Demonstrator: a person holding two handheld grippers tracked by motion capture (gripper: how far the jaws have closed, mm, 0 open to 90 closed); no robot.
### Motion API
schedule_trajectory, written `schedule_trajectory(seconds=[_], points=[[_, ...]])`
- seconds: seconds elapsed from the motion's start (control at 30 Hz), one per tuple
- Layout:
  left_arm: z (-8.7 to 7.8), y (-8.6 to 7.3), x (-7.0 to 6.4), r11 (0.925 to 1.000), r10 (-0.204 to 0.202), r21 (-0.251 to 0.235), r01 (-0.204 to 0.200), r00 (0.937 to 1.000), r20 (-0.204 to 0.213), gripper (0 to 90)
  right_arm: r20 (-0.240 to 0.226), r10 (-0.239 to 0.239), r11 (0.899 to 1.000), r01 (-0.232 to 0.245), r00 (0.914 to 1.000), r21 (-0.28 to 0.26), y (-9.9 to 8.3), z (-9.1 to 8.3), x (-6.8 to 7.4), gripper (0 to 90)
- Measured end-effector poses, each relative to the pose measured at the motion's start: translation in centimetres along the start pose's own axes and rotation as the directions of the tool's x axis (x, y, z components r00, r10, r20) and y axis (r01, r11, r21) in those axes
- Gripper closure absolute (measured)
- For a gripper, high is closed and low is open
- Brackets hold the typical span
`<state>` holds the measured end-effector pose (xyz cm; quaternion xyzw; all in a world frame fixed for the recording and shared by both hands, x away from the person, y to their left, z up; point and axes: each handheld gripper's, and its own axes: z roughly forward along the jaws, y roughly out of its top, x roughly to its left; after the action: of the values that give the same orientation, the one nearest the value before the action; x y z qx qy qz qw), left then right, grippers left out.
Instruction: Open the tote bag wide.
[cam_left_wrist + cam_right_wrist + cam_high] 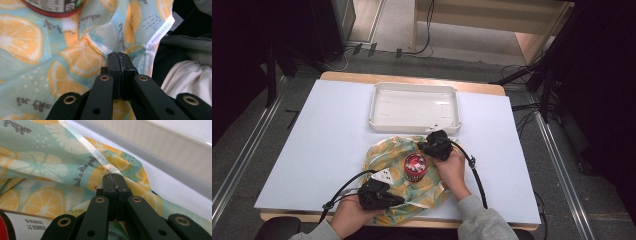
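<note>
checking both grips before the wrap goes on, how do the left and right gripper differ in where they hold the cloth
The left gripper pinches the lemon-print cloth at its near edge, by the person; the right gripper pinches its far edge, beside the white tray. The left sits nearer than the red can, the right beyond it. Both have their jaws shut on a fold of cloth.
</note>
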<state>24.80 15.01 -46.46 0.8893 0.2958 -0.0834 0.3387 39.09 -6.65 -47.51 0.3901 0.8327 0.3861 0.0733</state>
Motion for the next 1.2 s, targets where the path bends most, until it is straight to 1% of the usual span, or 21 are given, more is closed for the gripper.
schedule_trajectory(seconds=[0.07,0.17,0.27,0.33,0.37,0.4,0.47,0.5,0.53,0.57,0.63,0.67,0.7,0.73,0.77,0.87,0.9,0.97,1.0,1.17,1.2], points=[[-0.1,0.0,0.1,1.0,-0.001,0.001,0.001,1.0,0.002,89.7,0.01,-0.011,1.0,0.011,0.9999,-0.006,0.0,0.0,-0.1,90.0],[-0.4,0.1,0.4,0.9999,-0.006,-0.013,0.006,1.0,0.006,88.8,0.022,-0.015,1.0,0.016,0.9996,-0.01,0.0,0.0,0.0,90.0],[-0.9,0.4,0.6,0.9997,-0.012,-0.022,0.012,0.9998,0.019,87.7,0.013,-0.011,1.0,0.011,0.9999,0.006,0.0,-0.1,0.1,90.0],[-1.1,0.5,0.7,0.9996,-0.008,-0.028,0.008,0.9999,0.013,86.2,-0.001,-0.002,1.0,0.002,1.0,-0.002,0.1,-0.3,0.0,90.0],[-1.4,0.6,0.6,0.9992,-0.007,-0.039,0.007,0.9999,0.012,85.3,0.005,-0.004,1.0,0.004,1.0,-0.011,0.2,-0.6,0.1,90.0],[-1.4,0.6,0.6,0.9992,-0.007,-0.039,0.007,0.9999,0.012,84.5,0.005,-0.004,1.0,0.004,1.0,-0.011,0.2,-0.6,0.1,90.0],[-1.7,0.8,0.6,0.9986,0.003,-0.052,-0.003,1.0,-0.003,83.6,-0.002,0.006,1.0,-0.006,1.0,-0.016,0.4,-1.0,0.1,90.0],[-1.9,0.9,0.5,0.9986,0.006,-0.052,-0.007,0.9999,-0.009,81.8,-0.002,-0.001,1.0,0.0,1.0,-0.025,0.4,-1.2,0.0,89.3],[-2.0,1.0,0.6,0.9982,0.013,-0.059,-0.014,0.9998,-0.012,81.1,-0.006,0.005,1.0,-0.005,1.0,-0.025,0.5,-1.4,0.0,88.7],[-2.3,1.1,0.6,0.9973,0.016,-0.071,-0.018,0.9997,-0.018,78.7,-0.023,0.012,1.0,-0.012,0.9997,-0.015,0.5,-1.5,-0.1,87.9],[-2.9,1.4,0.6,0.9957,0.023,-0.089,-0.025,0.9994,-0.028,78.1,-0.022,0.012,1.0,-0.012,0.9997,-0.01,0.5,-1.6,-0.1,87.8],[-3.1,1.5,0.6,0.9955,0.025,-0.091,-0.028,0.9992,-0.031,76.6,-0.021,0.011,1.0,-0.011,0.9997,-0.009,0.5,-1.7,-0.1,86.3],[-3.5,1.7,0.7,0.9943,0.026,-0.102,-0.03,0.9989,-0.038,73.6,-0.032,0.011,1.0,-0.012,0.9994,-0.014,0.6,-1.8,0.0,83.2],[-3.5,1.7,0.7,0.9943,0.026,-0.102,-0.03,0.9989,-0.038,72.0,-0.032,0.011,1.0,-0.012,0.9994,-0.014,0.6,-1.8,0.0,83.2],[-3.7,1.7,0.8,0.9938,0.022,-0.108,-0.026,0.9989,-0.041,72.0,-0.038,0.009,1.0,-0.01,0.9992,-0.016,0.6,-1.9,0.0,82.1],[-4.1,1.8,1.1,0.9929,0.007,-0.119,-0.011,0.9992,-0.041,65.3,-0.043,0.012,0.999,-0.013,0.999,-0.03,0.8,-2.3,0.2,77.4],[-4.3,1.8,1.3,0.9927,0.002,-0.12,-0.006,0.9994,-0.035,64.8,-0.043,0.012,0.999,-0.014,0.999,-0.035,0.8,-2.4,0.2,75.5],[-4.5,1.9,1.4,0.9922,0.0,-0.125,-0.005,0.9992,-0.039,62.6,-0.05,0.021,0.999,-0.023,0.9986,-0.04,1.0,-2.8,0.2,72.1],[-4.6,2.0,1.5,0.9918,0.0,-0.127,-0.004,0.9994,-0.036,62.6,-0.05,0.021,0.999,-0.023,0.9986,-0.04,1.0,-2.8,0.2,72.1],[-5.0,2.4,2.1,0.9913,-0.017,-0.131,0.012,0.9989,-0.044,54.3,-0.063,0.017,0.998,-0.021,0.9978,-0.051,1.2,-3.6,0.3,63.4],[-5.0,2.5,2.2,0.9903,-0.022,-0.138,0.015,0.9986,-0.048,53.1,-0.06,0.017,0.998,-0.02,0.998,-0.052,1.2,-3.7,0.3,62.2]])
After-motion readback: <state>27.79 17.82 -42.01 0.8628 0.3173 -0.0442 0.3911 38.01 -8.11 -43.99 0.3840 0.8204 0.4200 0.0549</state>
